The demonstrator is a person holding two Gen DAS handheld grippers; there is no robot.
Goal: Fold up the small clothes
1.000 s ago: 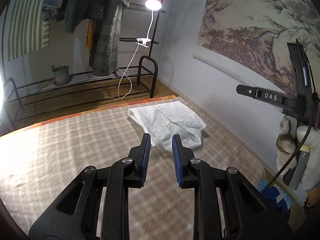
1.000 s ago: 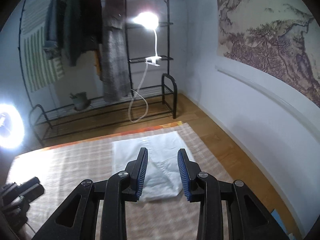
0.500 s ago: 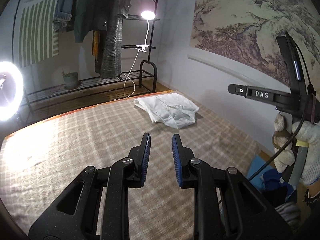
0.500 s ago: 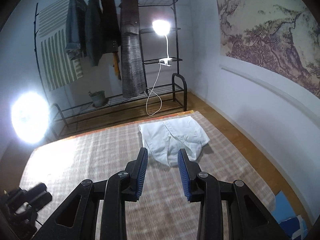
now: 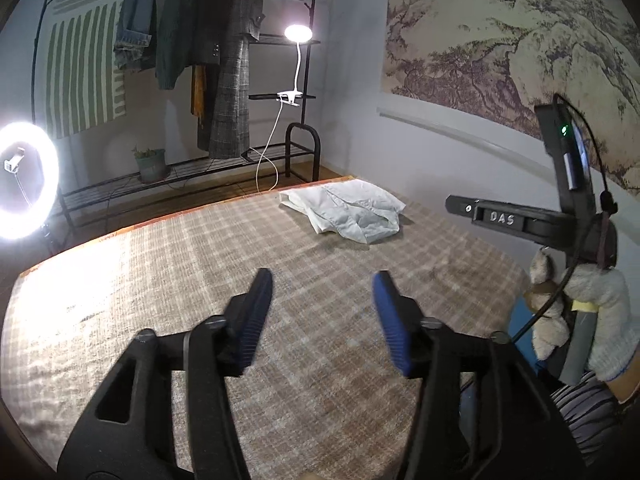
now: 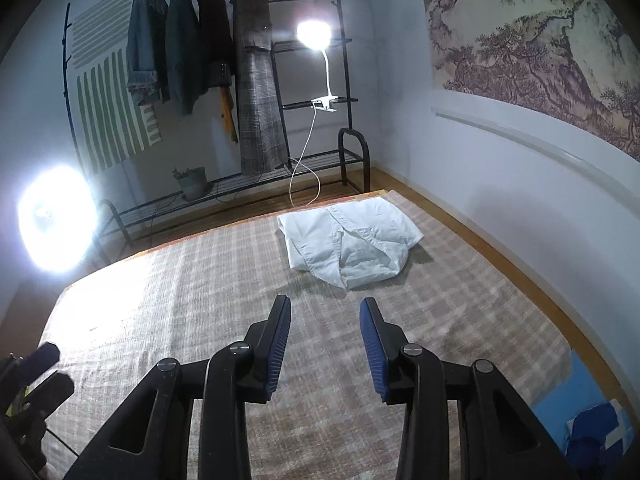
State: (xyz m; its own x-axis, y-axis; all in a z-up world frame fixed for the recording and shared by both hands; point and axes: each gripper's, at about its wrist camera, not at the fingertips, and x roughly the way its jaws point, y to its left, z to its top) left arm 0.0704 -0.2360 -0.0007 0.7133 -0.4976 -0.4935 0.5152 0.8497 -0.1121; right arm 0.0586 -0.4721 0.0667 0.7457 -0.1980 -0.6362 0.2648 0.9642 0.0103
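Observation:
A small white garment (image 5: 346, 212) lies folded and a little rumpled at the far right corner of the plaid mat (image 5: 168, 288); it also shows in the right wrist view (image 6: 352, 238). My left gripper (image 5: 322, 304) is open and empty, held above the mat well short of the garment. My right gripper (image 6: 325, 330) is open and empty, also short of the garment. The right gripper's body (image 5: 560, 216) shows at the right edge of the left wrist view. The left gripper (image 6: 28, 384) shows at the bottom left of the right wrist view.
A black clothes rack (image 6: 256, 80) with hanging coats and a clip lamp (image 6: 314, 34) stands past the mat. A ring light (image 5: 22, 188) glares at the left. A white wall (image 6: 500, 184) runs along the right. Blue cloth items (image 6: 592, 428) lie off the mat's near right corner.
Both grippers have pulled back from the garment, which now lies farther away. The left gripper's jaws have opened wide; the right gripper's jaws have opened slightly.

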